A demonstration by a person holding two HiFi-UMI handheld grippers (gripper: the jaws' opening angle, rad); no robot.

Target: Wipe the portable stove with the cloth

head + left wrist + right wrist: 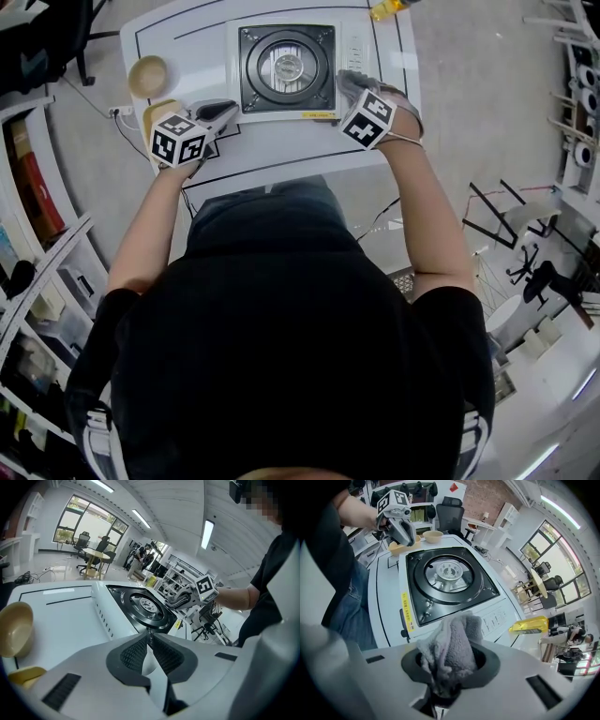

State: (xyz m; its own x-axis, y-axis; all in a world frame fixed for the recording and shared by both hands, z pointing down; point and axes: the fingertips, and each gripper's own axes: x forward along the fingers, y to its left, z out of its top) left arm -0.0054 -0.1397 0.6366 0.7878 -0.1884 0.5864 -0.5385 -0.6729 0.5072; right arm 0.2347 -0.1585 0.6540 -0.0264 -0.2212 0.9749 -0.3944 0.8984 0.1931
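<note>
I hold the cloth (452, 648) clamped in the right gripper (450, 667) by the portable stove (417, 590), left gripper (150, 637) closed empty; the wiping apparently lies ahead.

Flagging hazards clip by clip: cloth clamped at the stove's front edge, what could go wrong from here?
1. The cloth sits bunched in the right claw; little sticks out, so hard plastic may scrape the portable stove.
2. A sweep along the front could catch the black knob.
3. The left claw is near the bowl and might bump it.
</note>
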